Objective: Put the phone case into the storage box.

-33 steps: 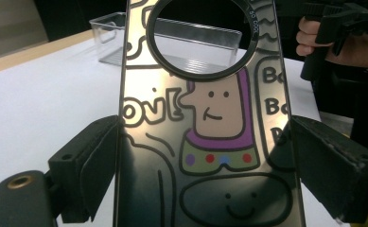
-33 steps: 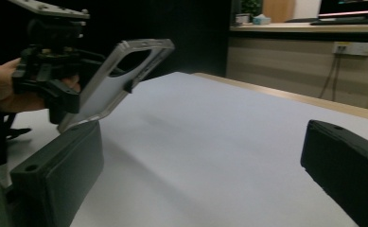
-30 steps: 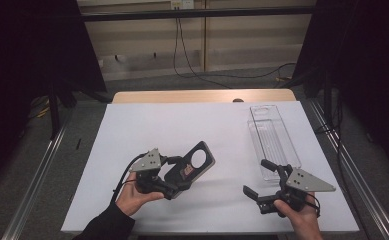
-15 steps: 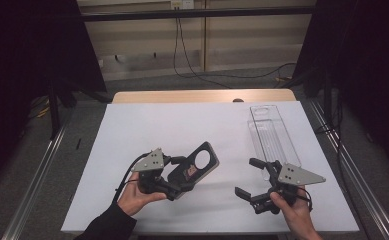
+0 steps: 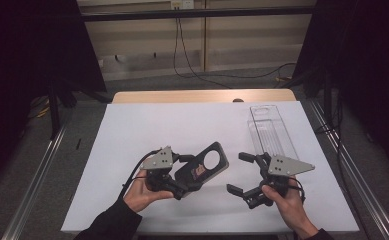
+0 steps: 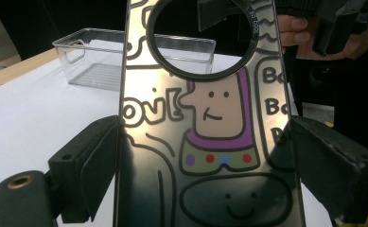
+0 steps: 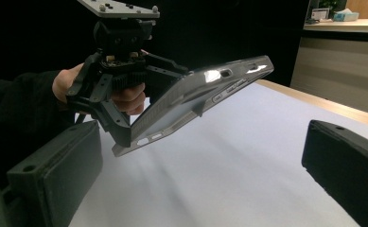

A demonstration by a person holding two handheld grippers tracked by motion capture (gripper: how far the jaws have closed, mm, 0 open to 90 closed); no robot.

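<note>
The left gripper (image 5: 179,176) is clamped on the edges of a phone case (image 5: 202,167), a dark one with cartoon figures and a large round camera hole, and holds it lifted off the white table (image 5: 147,130) with its far end tilted up, probably to present it to the other hand. To its right, the right gripper (image 5: 242,172) hangs with its jaws spread wide and empty, pointing left toward the case. Farther right, a clear plastic tray (image 5: 272,131) lies on the table, likely where the case belongs.

Glossy printed plastic phone case (image 6: 210,123), clear ribbed plastic tray (image 5: 271,130), matt white table cover (image 5: 147,125), matt black tongs (image 5: 247,175)
</note>
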